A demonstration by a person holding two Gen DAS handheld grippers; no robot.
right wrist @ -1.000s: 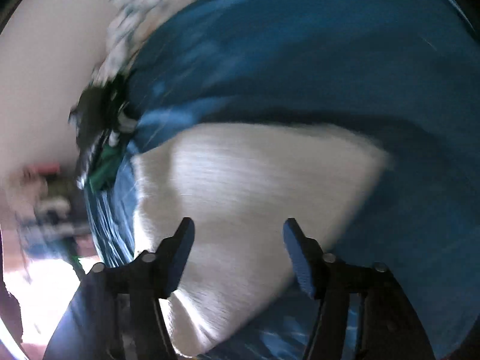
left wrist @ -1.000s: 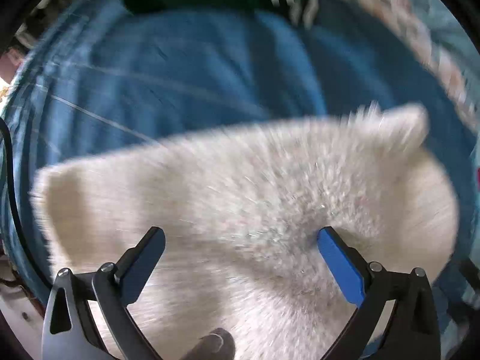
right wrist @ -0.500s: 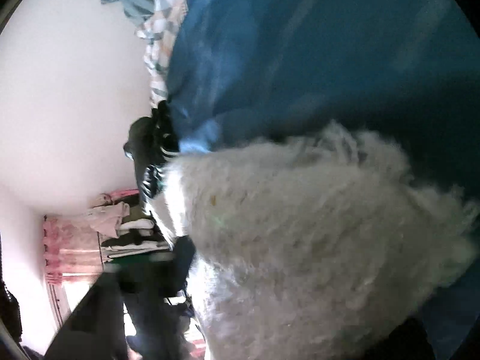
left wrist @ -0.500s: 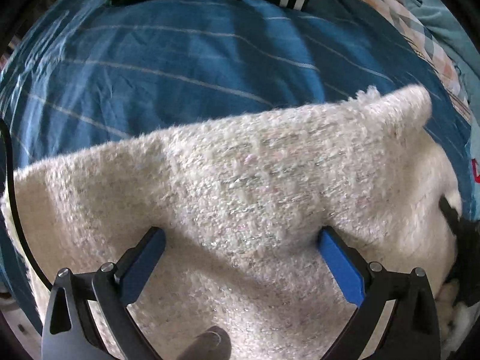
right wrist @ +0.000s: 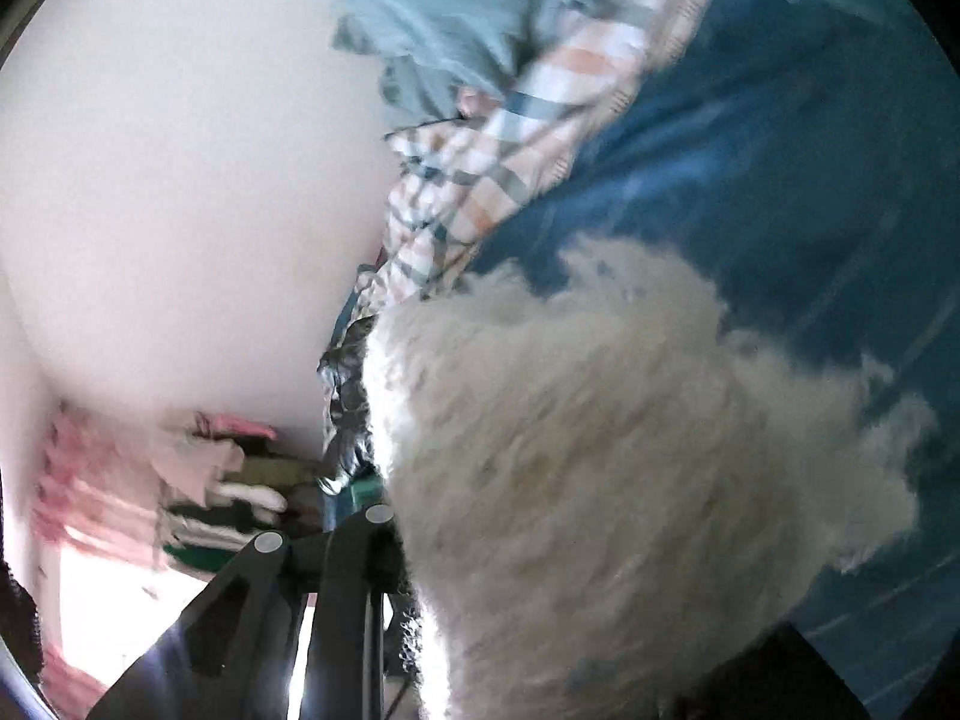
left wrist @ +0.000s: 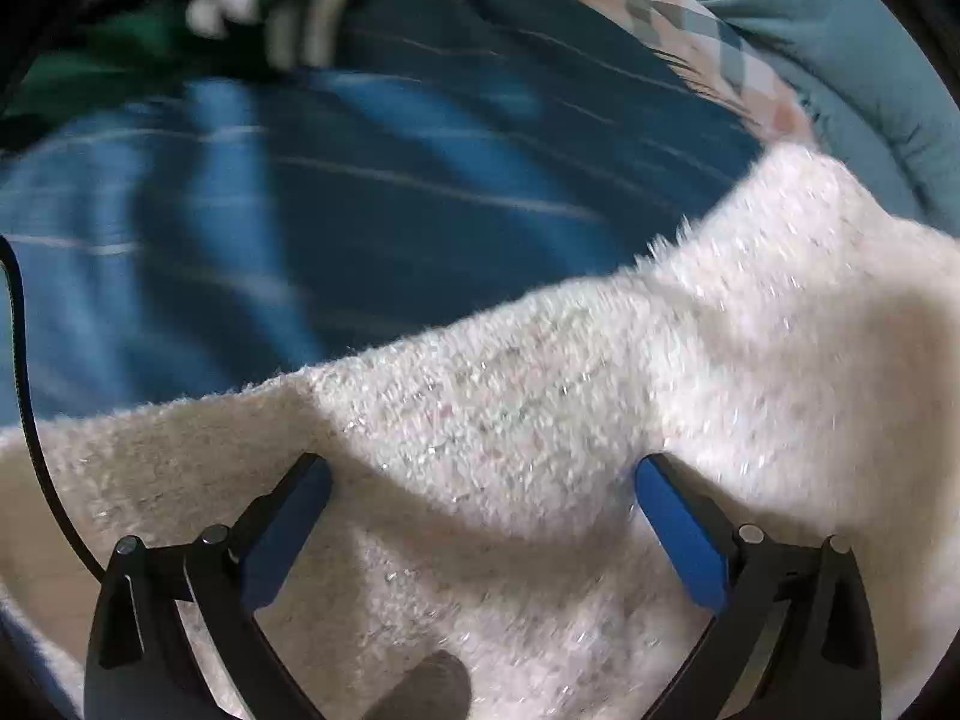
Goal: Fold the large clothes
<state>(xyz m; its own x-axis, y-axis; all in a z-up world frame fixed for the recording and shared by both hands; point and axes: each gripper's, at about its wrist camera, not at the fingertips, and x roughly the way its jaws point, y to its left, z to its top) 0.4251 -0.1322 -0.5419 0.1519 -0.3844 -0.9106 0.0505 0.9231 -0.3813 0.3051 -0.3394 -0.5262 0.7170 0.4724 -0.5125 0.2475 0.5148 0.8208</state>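
**Fuzzy white sweater on blue bed, right gripper clamping it**

Sweater (left wrist: 540,456): fuzzy, white, spread on the blue striped sheet (left wrist: 336,192). In the left wrist view it lies under and ahead of the left gripper (left wrist: 480,474) and runs off to its right. Left jaws stand wide apart over the fabric, blue pads (left wrist: 678,534) clear of any pinch, nothing held. In the right wrist view a bunched part of the sweater (right wrist: 600,450) fills the space ahead and right of the right gripper (right wrist: 396,546). Its jaws have just been closing, now nearly together with sweater fabric between them; fingertips buried in the pile, only the left linkage shows. Beyond the sweater: plaid cloth (right wrist: 510,144), pale blue bedding (right wrist: 444,12). Green garment (left wrist: 120,48) far ahead-left of the left gripper. Wall (right wrist: 180,180) left of the right gripper. Both views motion-blurred.
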